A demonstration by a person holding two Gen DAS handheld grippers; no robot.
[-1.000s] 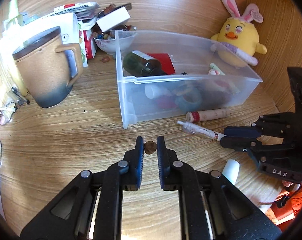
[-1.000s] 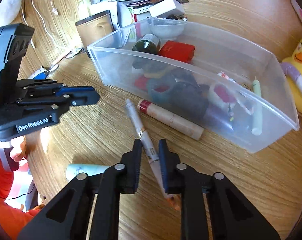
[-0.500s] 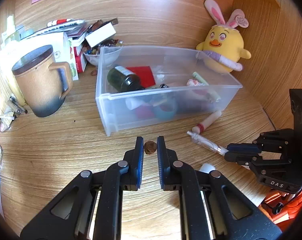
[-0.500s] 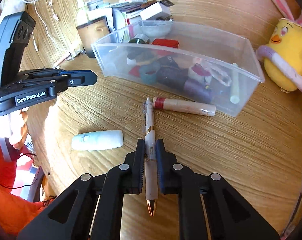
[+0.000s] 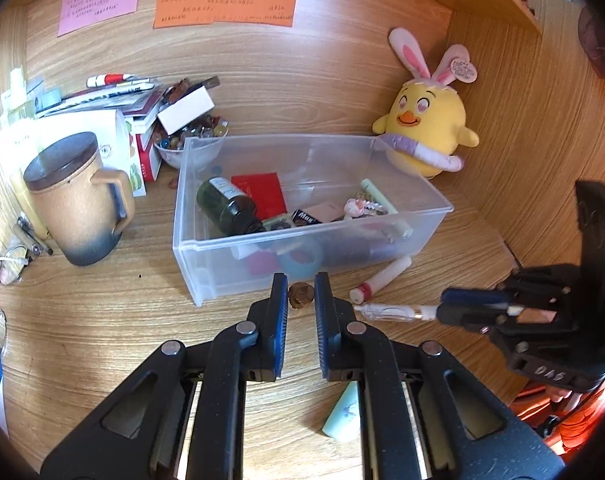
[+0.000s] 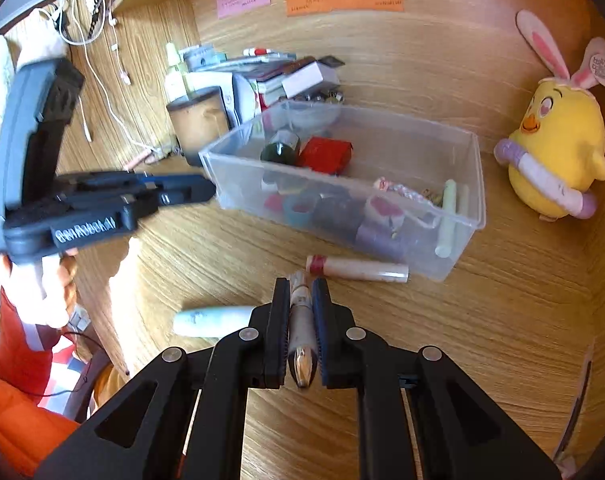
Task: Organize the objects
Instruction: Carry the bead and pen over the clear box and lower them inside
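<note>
My left gripper point(image 5: 301, 288) is shut on a small brown nut-like piece point(image 5: 301, 295) and holds it above the desk, just in front of the clear plastic bin point(image 5: 206, 272). My right gripper point(image 6: 301, 292) is shut on a pale pink pen point(image 6: 301, 320), lifted off the desk; it also shows in the left wrist view point(image 5: 390, 312). The bin point(image 6: 462, 216) holds a dark green bottle point(image 5: 226, 208), a red box point(image 5: 262, 192) and several small items. A beige tube with a red band point(image 6: 358, 269) lies in front of the bin.
A pale blue-green tube point(image 6: 210, 320) lies on the desk near its front edge. A tan lidded mug point(image 5: 74, 200), stacked boxes and a bowl of beads point(image 5: 186, 140) stand at the back left. A yellow plush chick point(image 5: 426, 132) sits in the right corner.
Both grippers have risen and pulled back from the bin. The right gripper has lifted the pen off the desk. The left gripper still holds the brown piece.
</note>
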